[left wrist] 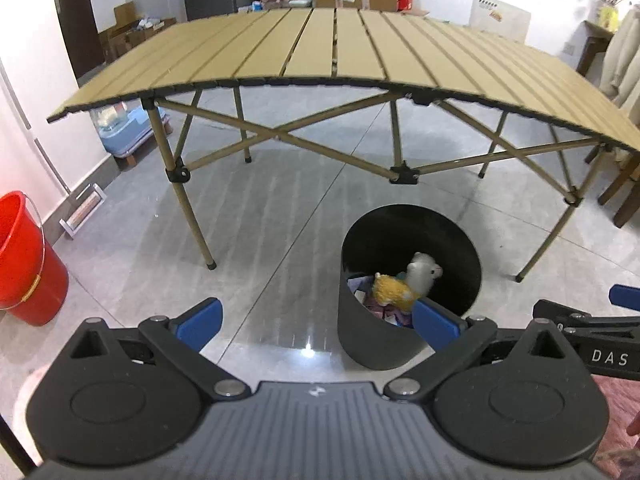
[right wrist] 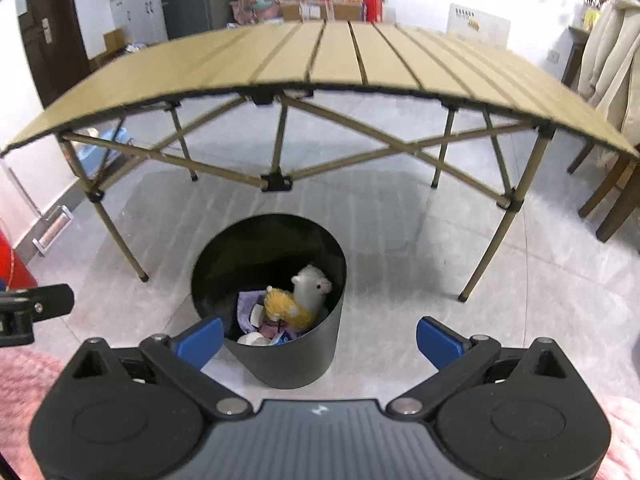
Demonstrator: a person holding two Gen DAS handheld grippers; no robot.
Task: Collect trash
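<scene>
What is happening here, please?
A person holds two tongs over the floor in front of a folding table, collecting trash. Both the left tongs and the right tongs are open and hold nothing. The black bin stands on the floor and already contains a toy alpaca on top of crumpled wrappers. No trash shows on the tabletop.

the only words that can be read are the white letters "das", printed on the black body of the right gripper (left wrist: 624, 294), which shows just to the right of the left gripper (left wrist: 316, 324). print on the boxes far ahead is too blurred.
</scene>
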